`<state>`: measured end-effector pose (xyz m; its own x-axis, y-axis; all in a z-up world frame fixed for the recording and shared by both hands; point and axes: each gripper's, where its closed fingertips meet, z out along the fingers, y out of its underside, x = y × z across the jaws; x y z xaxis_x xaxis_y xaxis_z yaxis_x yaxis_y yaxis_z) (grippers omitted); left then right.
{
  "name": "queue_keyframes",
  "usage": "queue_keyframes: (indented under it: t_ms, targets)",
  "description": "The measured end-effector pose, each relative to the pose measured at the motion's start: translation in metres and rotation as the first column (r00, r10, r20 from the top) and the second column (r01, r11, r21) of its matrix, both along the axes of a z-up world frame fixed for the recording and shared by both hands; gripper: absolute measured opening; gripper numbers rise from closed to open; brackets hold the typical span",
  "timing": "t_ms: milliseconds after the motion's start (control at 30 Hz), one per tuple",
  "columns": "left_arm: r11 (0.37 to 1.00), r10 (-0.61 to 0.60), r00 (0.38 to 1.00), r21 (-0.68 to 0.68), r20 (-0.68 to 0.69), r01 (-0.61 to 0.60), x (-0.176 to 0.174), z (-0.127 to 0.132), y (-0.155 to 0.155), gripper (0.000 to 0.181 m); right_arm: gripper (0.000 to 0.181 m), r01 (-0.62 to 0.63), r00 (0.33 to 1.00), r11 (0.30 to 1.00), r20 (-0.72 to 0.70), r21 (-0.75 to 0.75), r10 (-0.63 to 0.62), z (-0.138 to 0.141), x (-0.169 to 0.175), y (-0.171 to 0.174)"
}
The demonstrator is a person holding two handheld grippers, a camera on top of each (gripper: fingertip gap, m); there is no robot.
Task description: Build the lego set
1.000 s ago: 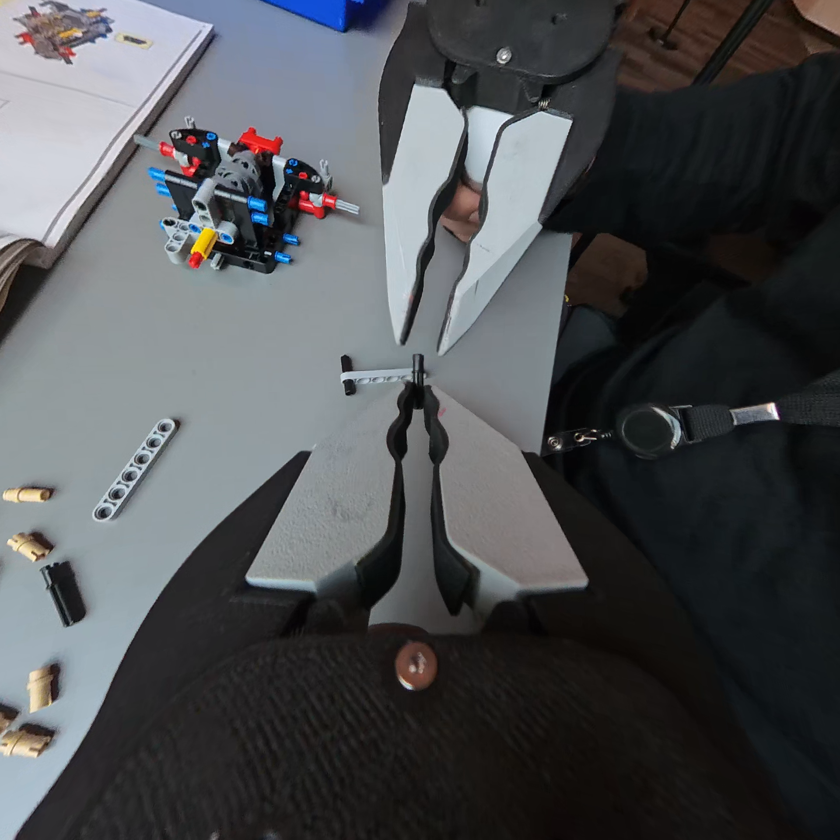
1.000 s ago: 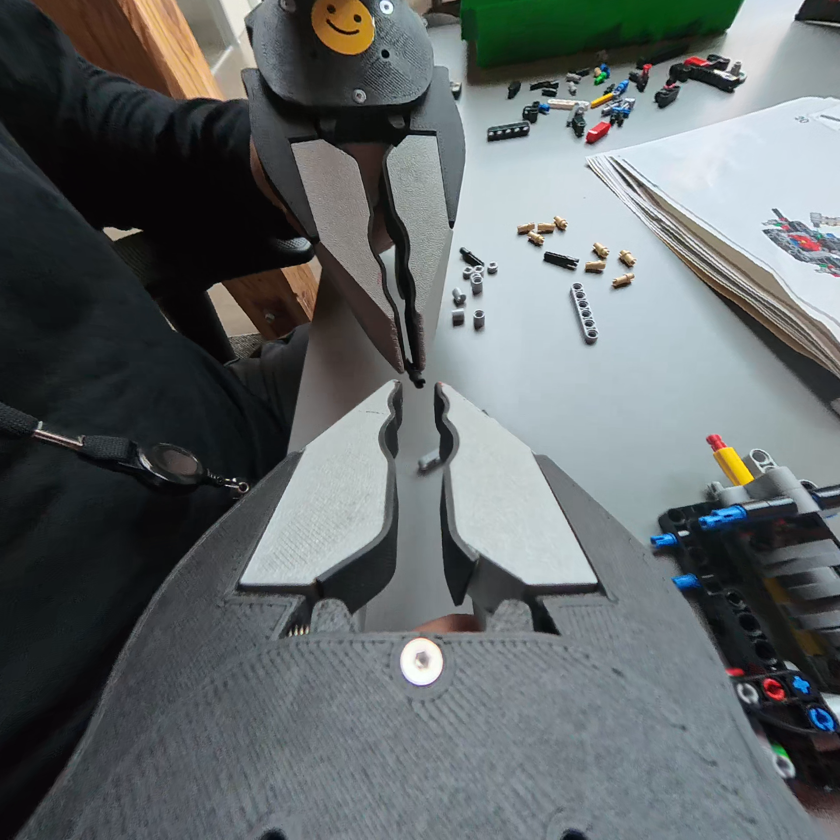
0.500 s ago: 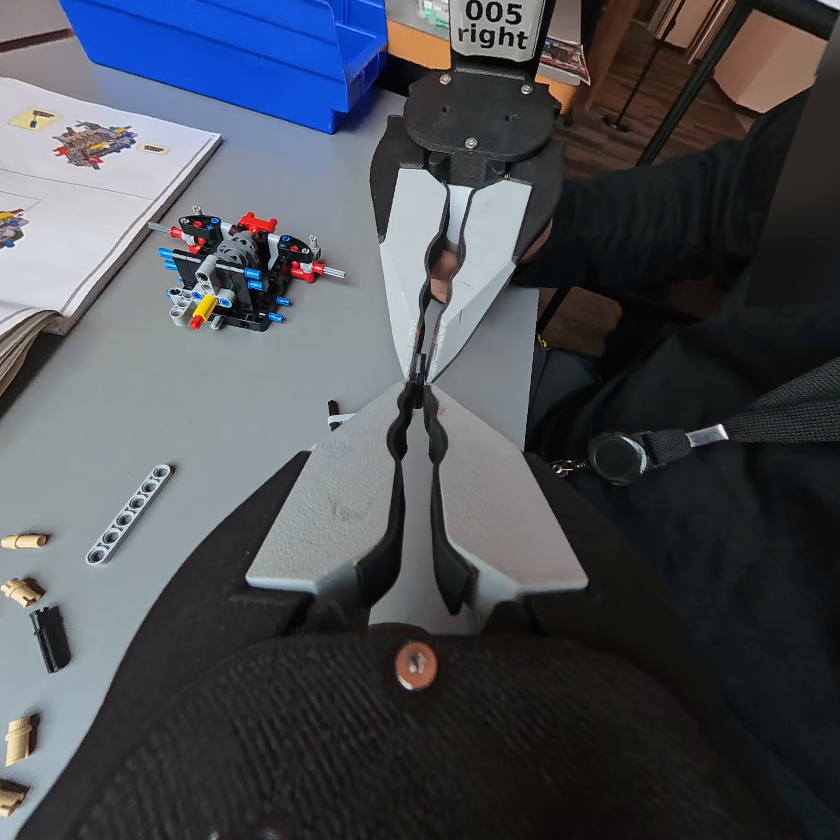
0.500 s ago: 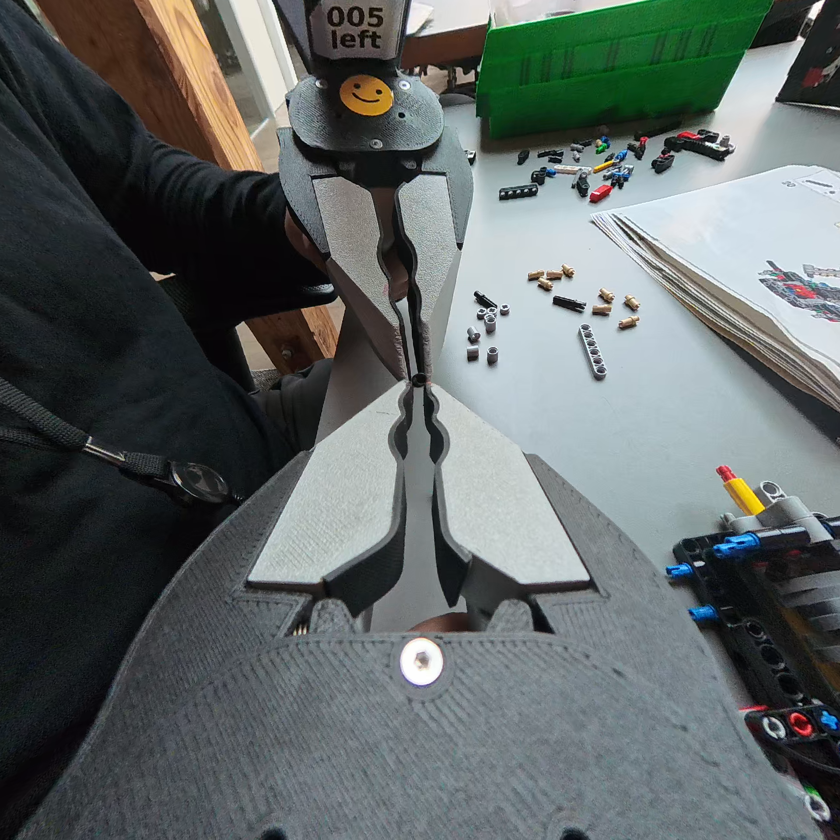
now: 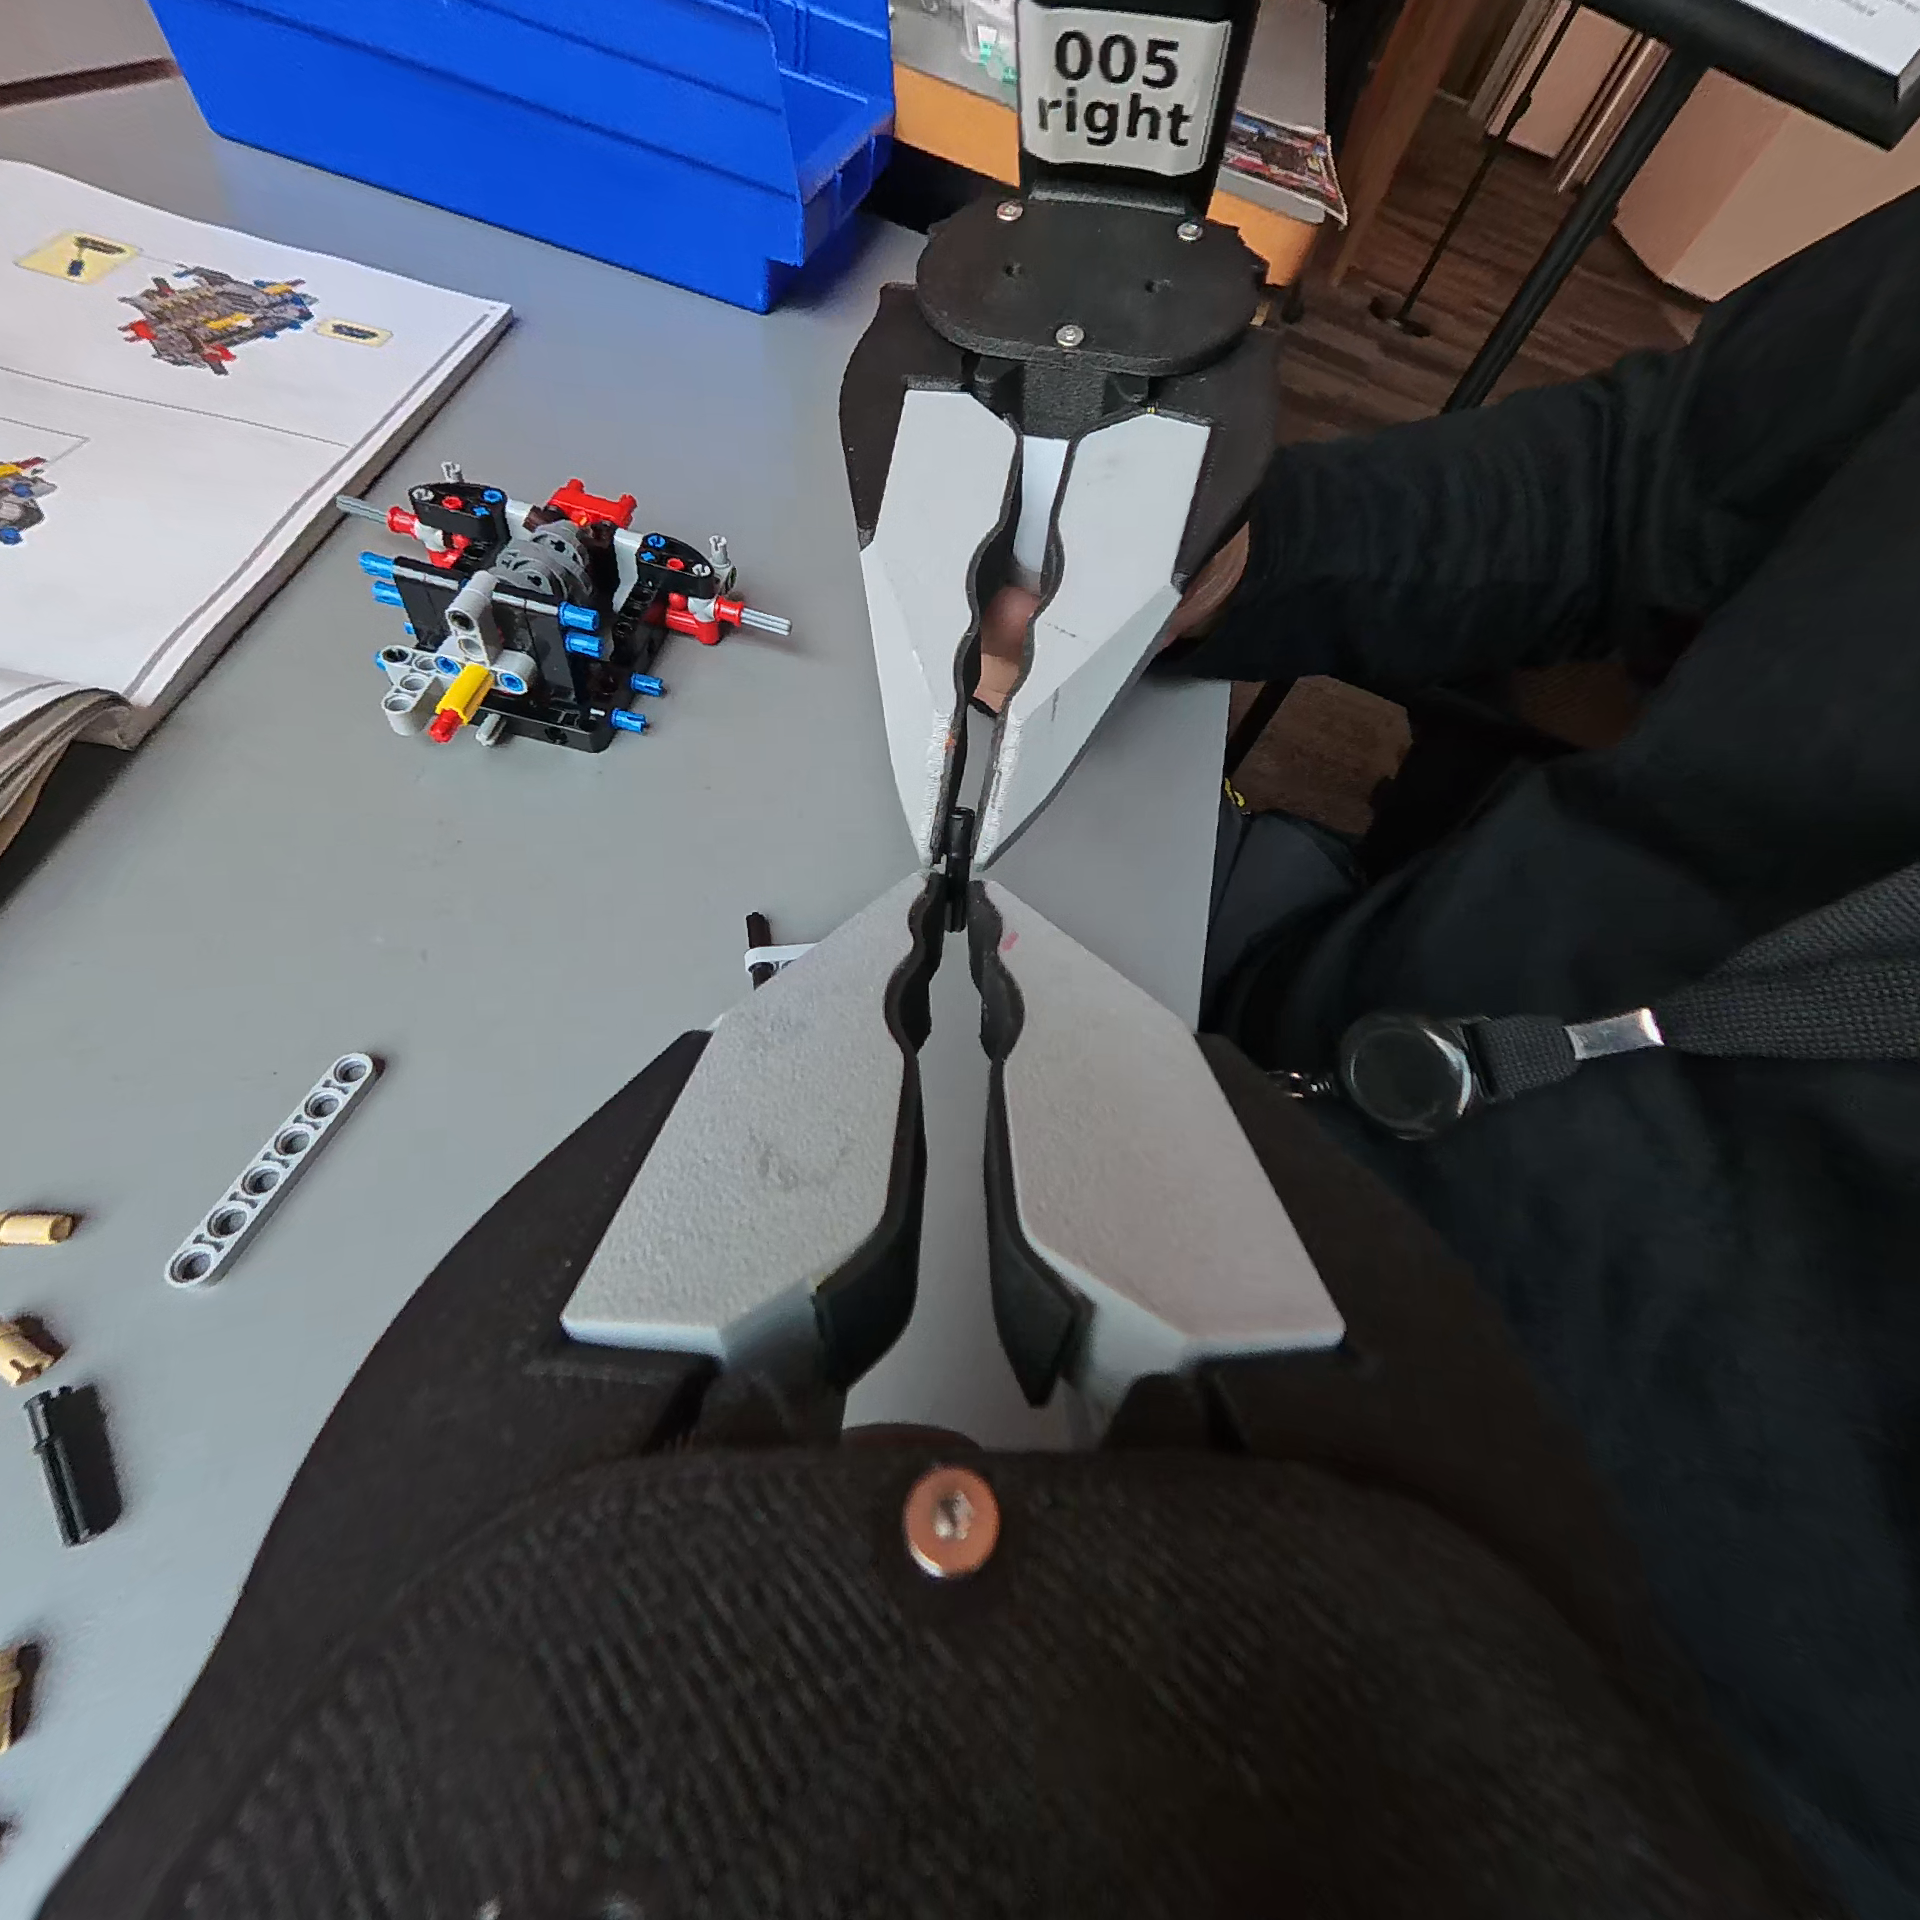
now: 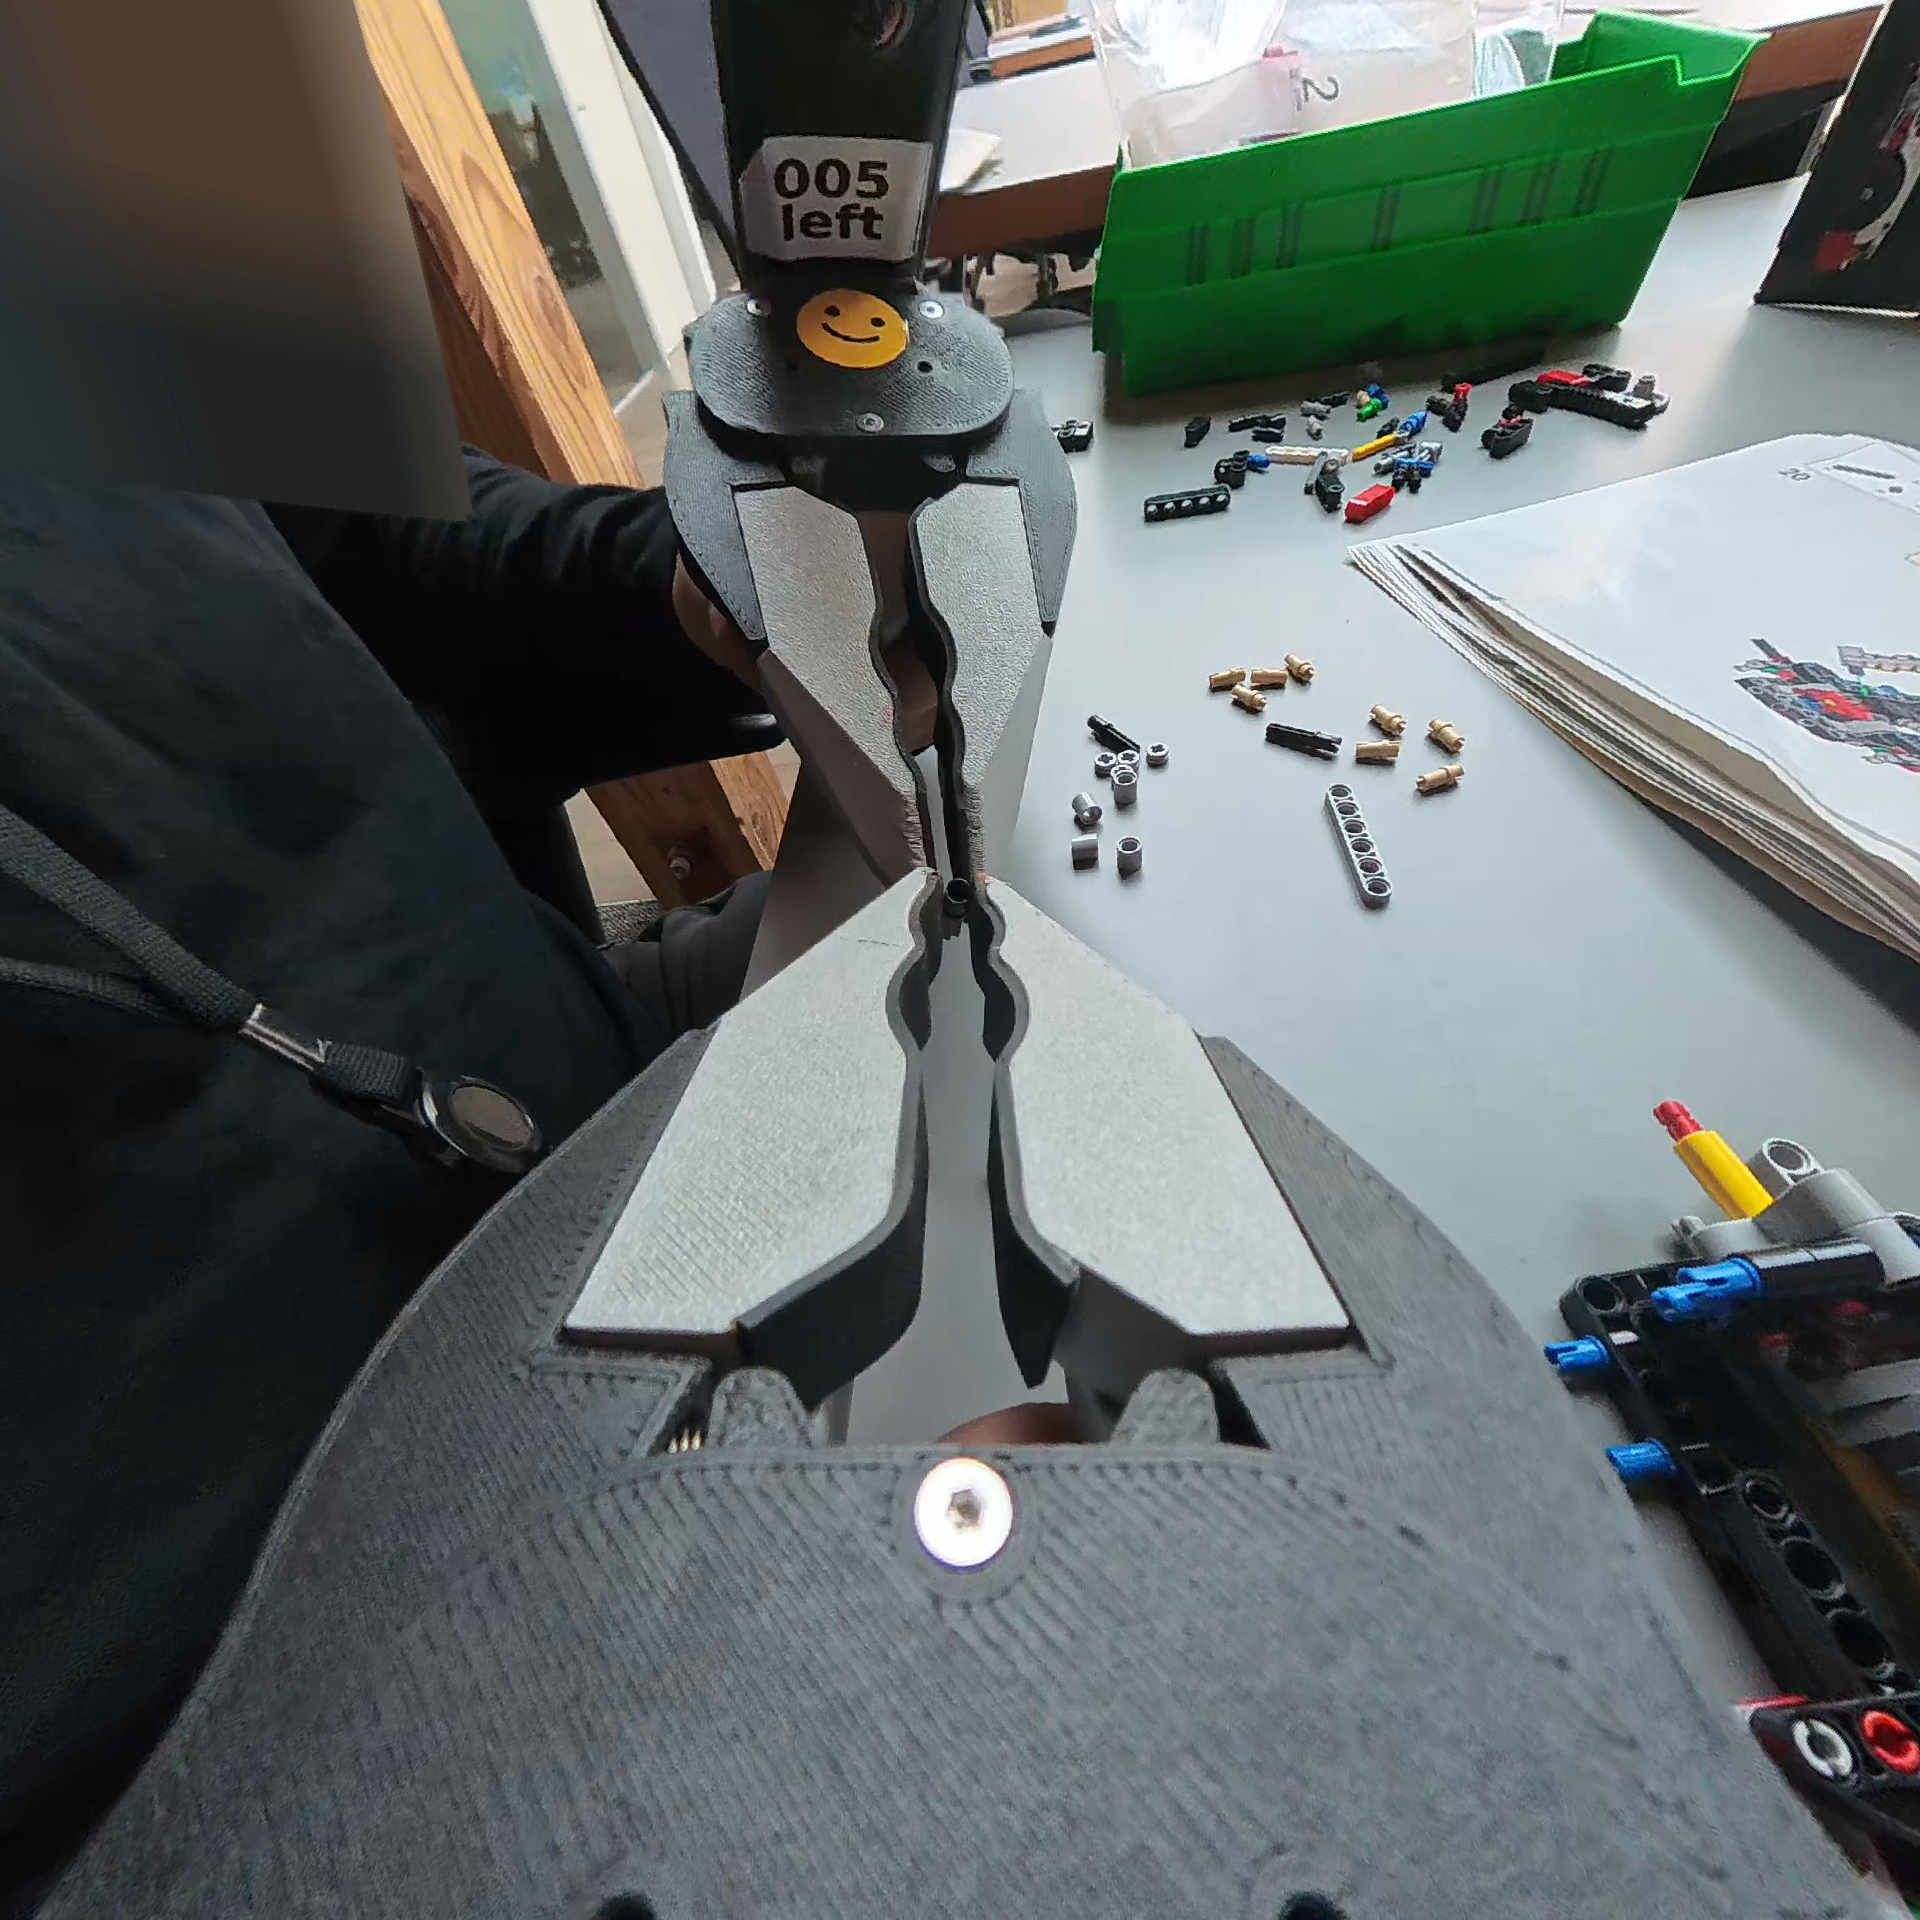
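Tip to tip above the counter (image 5: 416, 914), the left gripper (image 5: 948, 902) and right gripper (image 6: 956, 902) both pinch one small black pin (image 5: 956, 837), a mid-air handover by the look of it, so next one side should let go cleanly.

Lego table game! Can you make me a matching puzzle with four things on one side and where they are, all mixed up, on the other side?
Things:
1. black pin
2. long grey beam
3. blue bin
4. green bin

Places:
A. at the far table edge, behind a scatter of loose mixed parts
B. pinched in the air between two closed sets of jaws
C. behind the open instruction booklet
D. flat on the grey table, near the tan pins

Pairs: 1-B, 2-D, 3-C, 4-A
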<state>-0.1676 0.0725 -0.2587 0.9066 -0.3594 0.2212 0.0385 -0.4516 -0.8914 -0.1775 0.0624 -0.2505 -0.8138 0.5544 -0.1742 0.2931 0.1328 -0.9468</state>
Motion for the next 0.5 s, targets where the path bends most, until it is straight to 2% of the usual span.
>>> queue_keyframes:
  t_ms: [200,500]
  targets:
    - [1.000,0.012,1.000,-0.001,0.025,-0.012,-0.002,-0.002,0.000,0.002,0.002,0.019,1.000,1.000,0.013,0.001,-0.019,-0.001,-0.002,0.000]
    - [0.998,0.009,1.000,-0.056,-0.021,-0.011,0.001,-0.014,0.001,0.008,0.001,0.037,0.999,0.999,0.019,-0.024,-0.036,0.002,-0.003,0.003]
